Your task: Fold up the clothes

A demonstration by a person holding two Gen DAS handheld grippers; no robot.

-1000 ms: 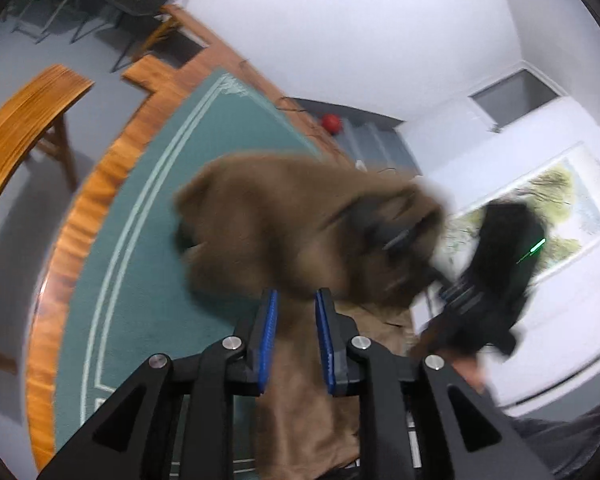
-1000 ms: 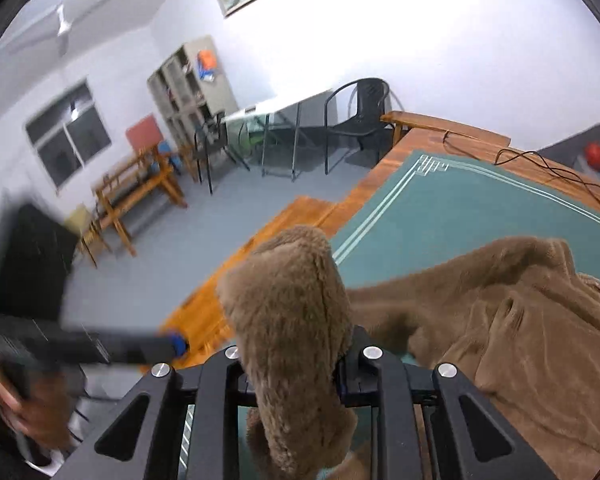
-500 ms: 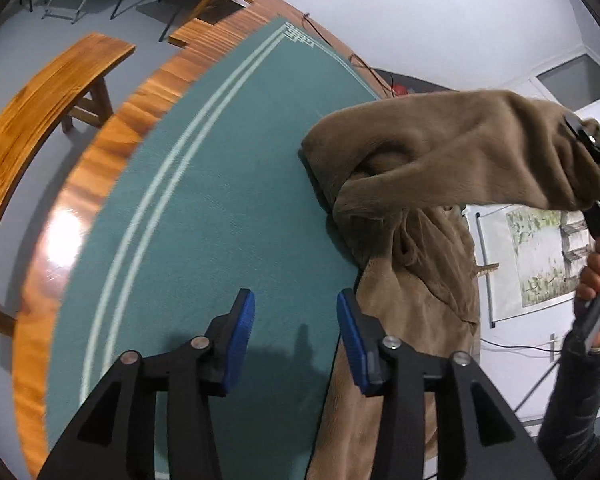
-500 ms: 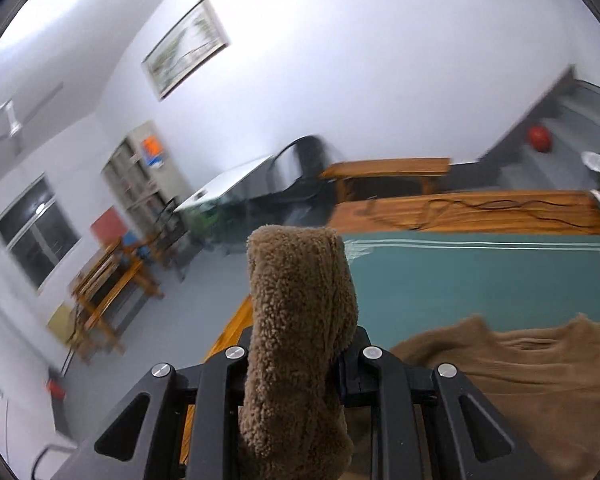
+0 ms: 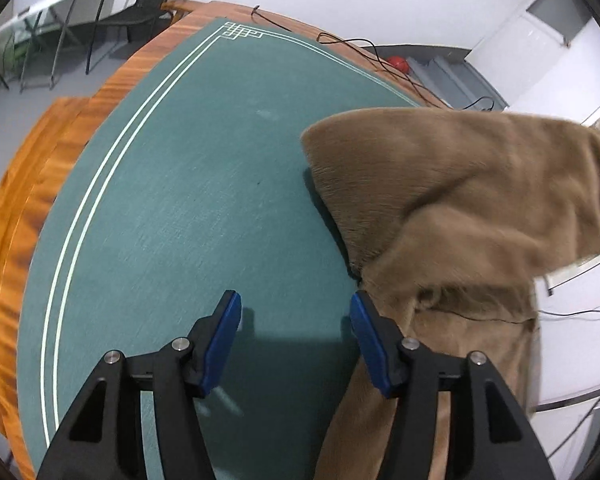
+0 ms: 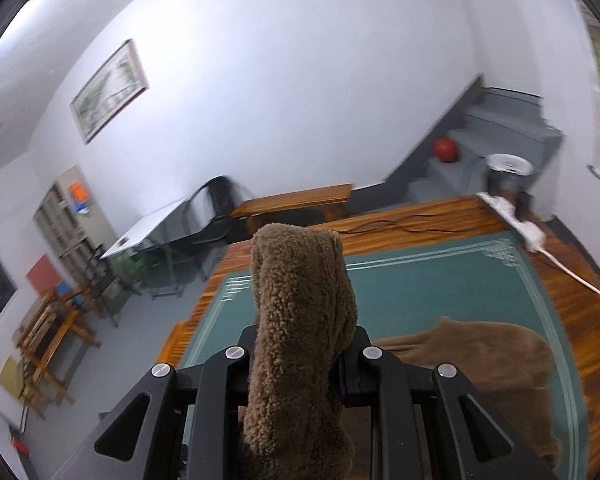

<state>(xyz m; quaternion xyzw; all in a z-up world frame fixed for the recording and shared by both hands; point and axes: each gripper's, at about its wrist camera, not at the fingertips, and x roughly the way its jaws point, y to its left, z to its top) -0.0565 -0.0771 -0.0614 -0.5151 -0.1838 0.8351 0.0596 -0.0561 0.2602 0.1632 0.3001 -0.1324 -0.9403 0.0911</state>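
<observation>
Brown fleece garment (image 5: 460, 208): thick, plush, limp, looks bulky but light; part lies on the green table mat (image 5: 188, 208), part is lifted. Right gripper (image 6: 300, 354) pinches a bunched fold. Left gripper (image 5: 296, 332) has just been opening, nothing between its jaws, just beside the cloth's edge. Best hold probably a hem or corner, taken deep; the pile may slip.
</observation>
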